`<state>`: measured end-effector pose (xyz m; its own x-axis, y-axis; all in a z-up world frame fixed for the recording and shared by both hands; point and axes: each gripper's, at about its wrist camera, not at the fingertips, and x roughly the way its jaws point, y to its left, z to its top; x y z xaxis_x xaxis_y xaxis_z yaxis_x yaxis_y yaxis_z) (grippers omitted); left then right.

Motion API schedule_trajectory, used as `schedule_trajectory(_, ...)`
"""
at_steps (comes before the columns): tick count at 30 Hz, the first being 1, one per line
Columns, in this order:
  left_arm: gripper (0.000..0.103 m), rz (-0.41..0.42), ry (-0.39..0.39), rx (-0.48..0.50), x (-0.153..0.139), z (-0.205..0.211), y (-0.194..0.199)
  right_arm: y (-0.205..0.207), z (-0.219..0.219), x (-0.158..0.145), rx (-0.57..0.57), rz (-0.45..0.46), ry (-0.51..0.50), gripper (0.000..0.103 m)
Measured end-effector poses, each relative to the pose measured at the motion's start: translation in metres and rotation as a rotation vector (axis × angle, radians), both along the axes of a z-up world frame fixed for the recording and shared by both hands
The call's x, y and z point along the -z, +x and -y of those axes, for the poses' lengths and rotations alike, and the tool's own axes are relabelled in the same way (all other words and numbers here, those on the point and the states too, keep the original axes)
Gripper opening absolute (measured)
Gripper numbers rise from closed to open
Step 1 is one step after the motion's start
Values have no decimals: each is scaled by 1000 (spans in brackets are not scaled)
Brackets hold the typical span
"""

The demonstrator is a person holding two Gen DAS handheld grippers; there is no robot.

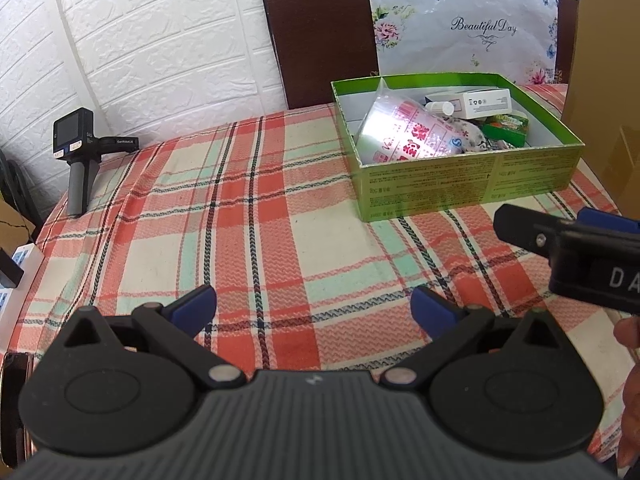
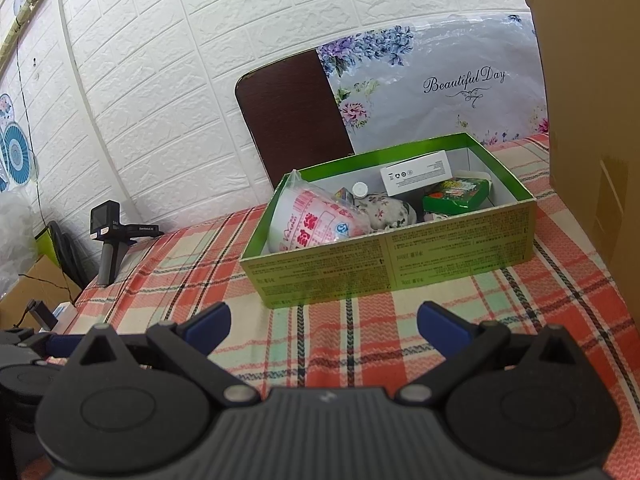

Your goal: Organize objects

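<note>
Both grippers are the same build: the left gripper (image 1: 314, 308) and right gripper (image 2: 324, 322) have a ribbed grey-black body, two big round black discs, black link arms with silver pivot screws, and blue fingertips (image 2: 210, 326). From the left cam, the right one's side shows white letters "DA". A bare hand (image 1: 630, 392) grips it, no sleeve visible.

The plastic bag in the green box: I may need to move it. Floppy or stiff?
Probably floppy: the plastic bag looks thin, crinkled and slumped against the green box wall. Likely light and glossy, so the tongs could slip.
</note>
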<state>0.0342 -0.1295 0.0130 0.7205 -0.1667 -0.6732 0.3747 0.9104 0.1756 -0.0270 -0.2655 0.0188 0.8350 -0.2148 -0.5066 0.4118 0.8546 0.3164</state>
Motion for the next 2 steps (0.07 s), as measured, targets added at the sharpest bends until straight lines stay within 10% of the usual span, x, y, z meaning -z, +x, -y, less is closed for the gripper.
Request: schedule_trajectory(2,103,-3,-5,7,0,0,0,0,0,0,1,0,0,103)
